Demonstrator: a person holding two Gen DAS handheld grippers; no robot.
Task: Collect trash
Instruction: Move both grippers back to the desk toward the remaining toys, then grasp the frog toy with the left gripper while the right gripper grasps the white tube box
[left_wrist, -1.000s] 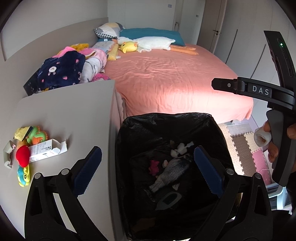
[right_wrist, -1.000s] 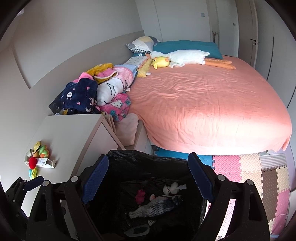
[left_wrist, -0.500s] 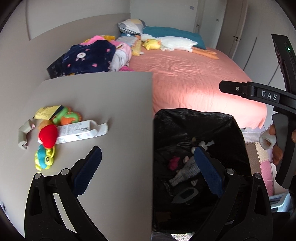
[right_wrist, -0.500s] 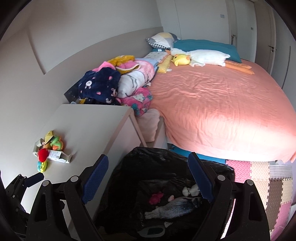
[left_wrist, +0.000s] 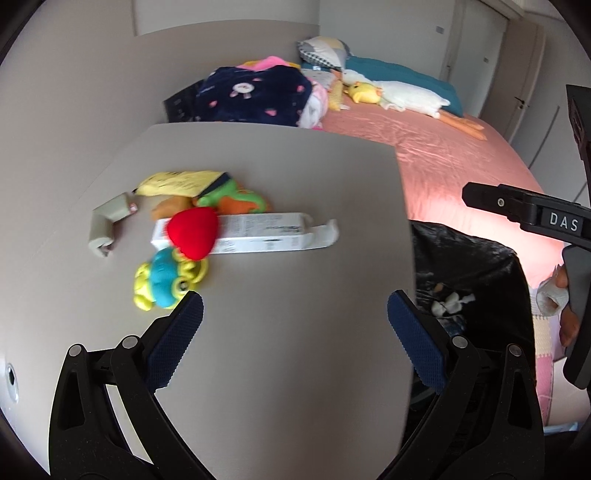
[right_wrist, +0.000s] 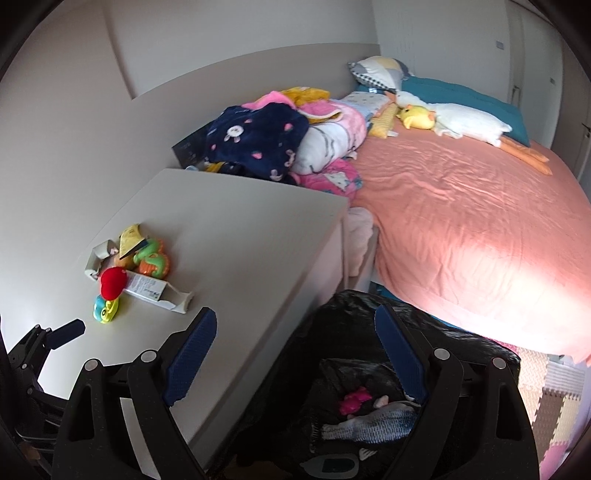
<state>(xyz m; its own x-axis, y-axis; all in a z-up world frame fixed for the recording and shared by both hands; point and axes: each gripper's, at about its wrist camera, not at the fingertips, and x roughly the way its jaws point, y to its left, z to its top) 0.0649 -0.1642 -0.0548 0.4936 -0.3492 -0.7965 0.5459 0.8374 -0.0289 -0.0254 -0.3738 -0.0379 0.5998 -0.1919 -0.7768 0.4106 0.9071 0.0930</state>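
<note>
Left wrist view: the left tongs (left_wrist: 295, 317) hang spread and empty over the bare near part of the worktop (left_wrist: 280, 177). The clutter sits toward the worktop's far left corner. A white carton (left_wrist: 258, 236) lies flat there, one end flap open and pointing toward the right edge. A red plush (left_wrist: 192, 232) rests on its left end, a yellow wrapper (left_wrist: 177, 182) lies behind it, and a grey piece (left_wrist: 105, 225) lies at the far left. A green-and-orange toy (left_wrist: 236, 197) and a blue-and-yellow toy (left_wrist: 166, 280) touch the heap. The carton looks like the trash: probably light, thin card that crushes easily, so its bare right half, clear of the plush, seems the place to pinch across. The wrapper should be limp and slippery. Past the right edge stands the bin (left_wrist: 476, 266), black-lined. A hand (left_wrist: 557, 295) holds the other tool there.

Right wrist view: the right tongs (right_wrist: 295, 332) are spread, holding nothing, straddling the worktop's right edge and the bin (right_wrist: 351, 306). Only here is the bin's bottom visible, with a grey fish toy (right_wrist: 373, 424) and a pink scrap (right_wrist: 354, 400). The carton (right_wrist: 155, 290) appears small; the bed (right_wrist: 461, 221) fills the rest.
</note>
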